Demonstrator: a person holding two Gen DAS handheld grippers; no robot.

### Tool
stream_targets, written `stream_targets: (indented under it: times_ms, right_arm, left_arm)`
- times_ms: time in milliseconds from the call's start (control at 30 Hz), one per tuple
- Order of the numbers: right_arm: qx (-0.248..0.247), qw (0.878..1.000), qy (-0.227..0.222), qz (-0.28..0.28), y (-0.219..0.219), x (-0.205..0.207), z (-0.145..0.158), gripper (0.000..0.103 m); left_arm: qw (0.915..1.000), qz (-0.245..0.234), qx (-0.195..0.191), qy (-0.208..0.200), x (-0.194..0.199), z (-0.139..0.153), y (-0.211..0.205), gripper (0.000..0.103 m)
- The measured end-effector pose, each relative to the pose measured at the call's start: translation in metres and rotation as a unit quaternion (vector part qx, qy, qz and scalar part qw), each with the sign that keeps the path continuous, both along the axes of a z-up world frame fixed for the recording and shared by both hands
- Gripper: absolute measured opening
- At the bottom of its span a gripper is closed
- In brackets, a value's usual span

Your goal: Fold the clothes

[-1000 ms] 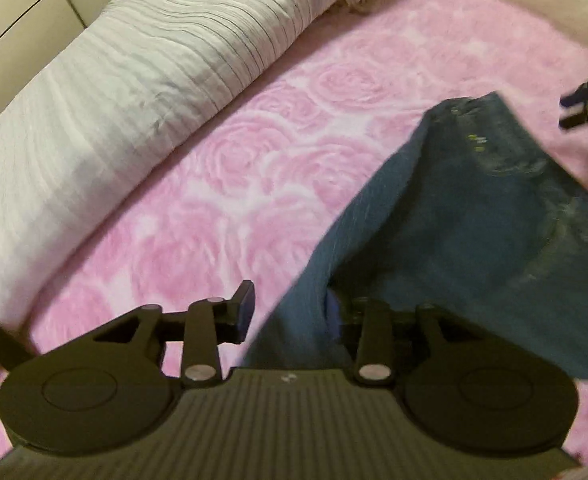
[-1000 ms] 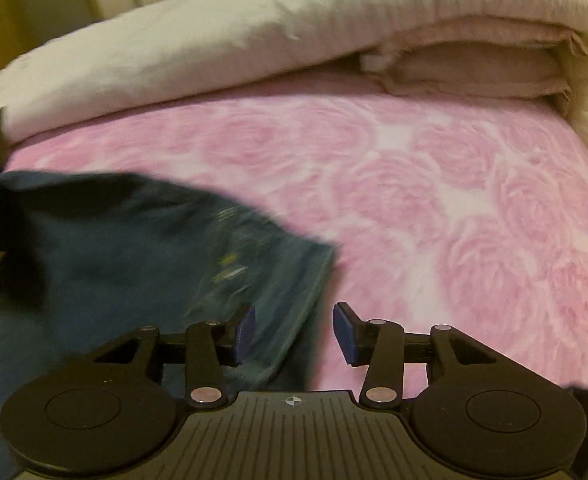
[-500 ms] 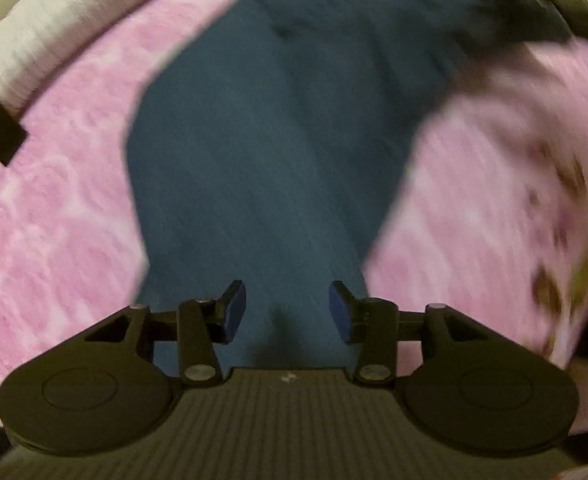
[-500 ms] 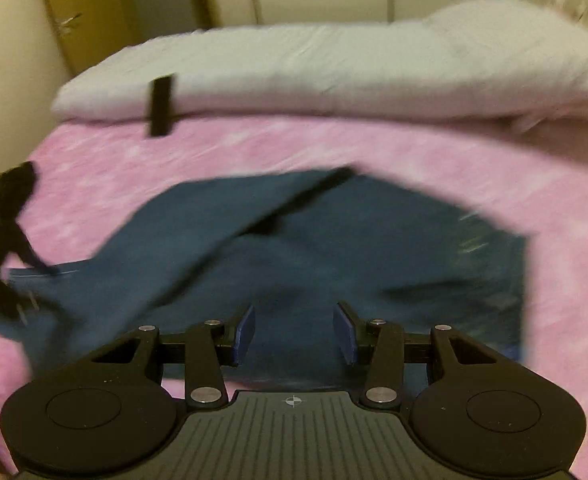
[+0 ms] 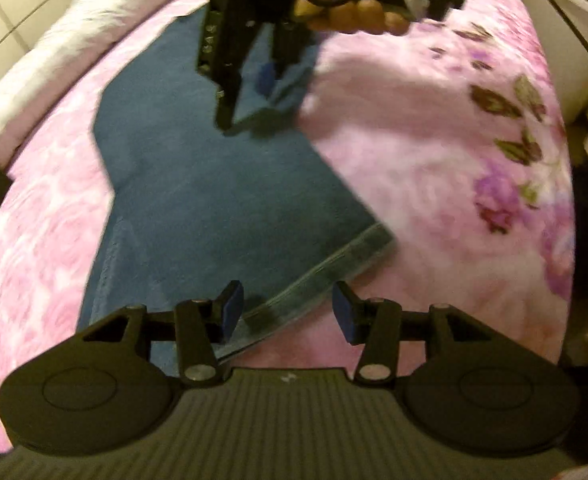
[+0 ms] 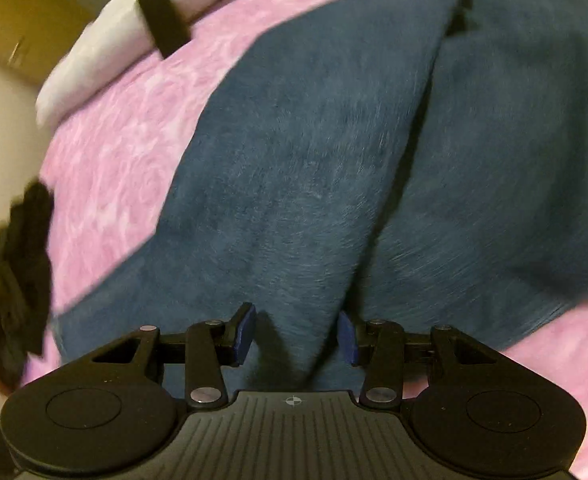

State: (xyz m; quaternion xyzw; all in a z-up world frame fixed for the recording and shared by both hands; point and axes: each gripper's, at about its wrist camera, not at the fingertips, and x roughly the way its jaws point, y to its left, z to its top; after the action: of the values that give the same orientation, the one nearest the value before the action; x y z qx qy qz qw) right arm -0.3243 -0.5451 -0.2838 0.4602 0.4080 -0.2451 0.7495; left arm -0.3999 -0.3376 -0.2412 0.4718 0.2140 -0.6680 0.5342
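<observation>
Jaws apart on both grippers, left gripper (image 5: 288,306) at hem; jeans (image 5: 214,184) flat mid-bed (image 5: 433,140), heavy, limp: grip hem or waistband.

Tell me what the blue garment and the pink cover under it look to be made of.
The blue garment: likely denim, matte, with a stitched, paler hem edge. The pink cover: probably plush fleece, soft and non-shiny, printed with roses; motion blur leaves the weave uncertain.

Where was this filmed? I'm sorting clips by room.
Most likely a bedroom: blue jeans lie spread on a bed with a pink rose-patterned blanket, and white bedding is piled along its far side.
</observation>
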Motion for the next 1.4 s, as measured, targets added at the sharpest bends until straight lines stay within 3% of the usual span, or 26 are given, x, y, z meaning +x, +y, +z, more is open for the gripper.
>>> stream_targets:
  times_ms: [33,67,100,200,333,500,600,767,900,1033,1400]
  right_arm:
    - [0.01,1.0,0.0,-0.015,-0.001,0.003,0.002,0.036]
    - [0.014,1.0,0.0,-0.021,-0.002,0.008,0.008,0.019]
    - [0.013,1.0,0.002,-0.019,-0.003,0.014,0.018,0.015]
    - [0.02,1.0,-0.011,-0.012,-0.011,0.037,0.045,0.014]
    - [0.036,0.999,-0.032,-0.012,-0.026,0.075,0.07,0.014]
    - [0.047,0.998,-0.039,-0.024,-0.043,0.123,0.083,0.014]
    - [0.065,0.996,-0.049,-0.037,-0.055,0.146,0.089,0.014]
    - [0.091,0.993,-0.061,-0.044,-0.065,0.162,0.103,0.014]
    - [0.093,0.993,-0.063,-0.035,-0.074,0.179,0.11,0.014]
    - [0.094,0.993,-0.067,-0.033,-0.083,0.19,0.116,0.014]
    - [0.145,0.984,-0.083,-0.063,-0.095,0.176,0.14,0.014]
  left_arm:
    - [0.9999,0.009,-0.006,0.001,0.002,0.003,0.002,0.045]
    - [0.9997,0.018,-0.018,0.005,0.005,0.008,0.003,0.047]
    - [0.9992,0.024,-0.032,0.007,0.008,0.014,0.003,0.054]
    - [0.9969,0.027,-0.073,0.001,0.011,0.031,0.003,0.064]
    - [0.9947,0.03,-0.098,-0.01,0.008,0.042,-0.008,0.064]
    - [0.9883,0.09,-0.123,0.008,0.024,0.069,-0.016,0.064]
    - [0.9884,0.086,-0.124,-0.017,0.028,0.075,-0.01,0.065]
    - [0.9841,0.1,-0.124,-0.079,0.042,0.063,-0.023,0.065]
    - [0.9743,0.11,-0.134,-0.143,0.063,0.053,-0.039,0.065]
    - [0.9716,0.115,-0.134,-0.158,0.087,0.047,-0.043,0.065]
    - [0.9583,0.067,-0.179,-0.212,0.059,0.015,-0.05,0.065]
